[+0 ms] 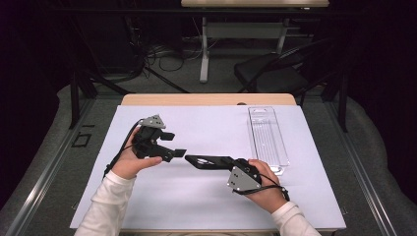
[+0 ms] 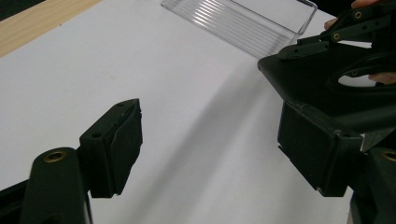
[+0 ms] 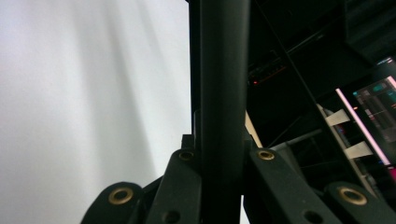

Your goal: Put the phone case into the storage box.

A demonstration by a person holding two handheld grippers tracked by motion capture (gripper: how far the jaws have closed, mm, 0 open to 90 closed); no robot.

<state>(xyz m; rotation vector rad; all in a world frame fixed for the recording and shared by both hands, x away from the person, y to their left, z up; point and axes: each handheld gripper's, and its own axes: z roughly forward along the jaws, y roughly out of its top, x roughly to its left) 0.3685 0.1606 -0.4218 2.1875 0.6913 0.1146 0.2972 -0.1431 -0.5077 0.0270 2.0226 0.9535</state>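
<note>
Black and flat, the slab-like object [image 1: 209, 161] we are holding looks like a stiff plastic piece with a loop-shaped cut-out near one end; we cannot tell exactly what it is. It is hanging just above the white sheet [image 1: 206, 201] on the desk [image 1: 206, 99], roughly at the middle, between our two hands. Our right hand-held gripper [image 1: 231, 162] is pinching one end of it, jaws pressed onto its thin edge, and in the right gripper view the black slab [image 3: 219, 84] is running straight up between them. Our left hand-held gripper [image 1: 176, 153] is standing just beside the free end with its jaws spread and nothing between the pads [image 2: 123, 140]; in the left gripper view the object's corner [image 2: 299, 79] is sitting close to the far jaw.

We are judging the piece to be light and rigid, so it is unlikely to sag or bend when held from one end. Its smooth faces may be slippery, and a grip on a narrow edge could let it swivel. We are thinking the best hold for the left side is across the flat faces near the free end, away from the cut-out. The clear plastic tray [image 1: 268, 137] is lying well apart on the right.
</note>
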